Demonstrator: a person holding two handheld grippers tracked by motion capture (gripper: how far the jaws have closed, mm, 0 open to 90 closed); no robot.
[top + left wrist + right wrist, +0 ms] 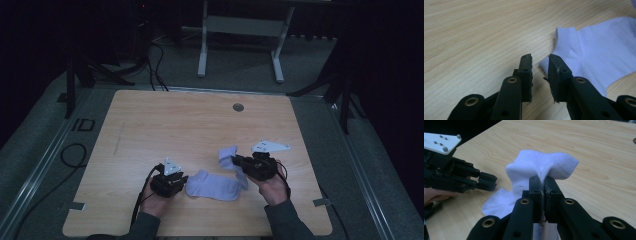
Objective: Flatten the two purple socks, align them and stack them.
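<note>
A pale lavender sock [215, 186] lies on the wooden table [175, 125] near the front edge. My right gripper [237, 161] is shut on one end of it and holds that end [544, 163] raised off the wood, the fabric bunched above the jaws [543, 181]. My left gripper [184, 181] rests low at the sock's other end. Its jaws [540, 60] stand apart with a narrow gap and nothing between them. The ribbed cuff [564, 37] lies just beyond the right fingertip [555, 67]. The left gripper [487, 181] also shows in the right gripper view.
A round grey grommet [238, 107] sits near the table's far edge. Beyond the table stands a white desk frame [202, 50] on grey floor. Cables [72, 155] loop on the floor at the left. The surroundings are dark.
</note>
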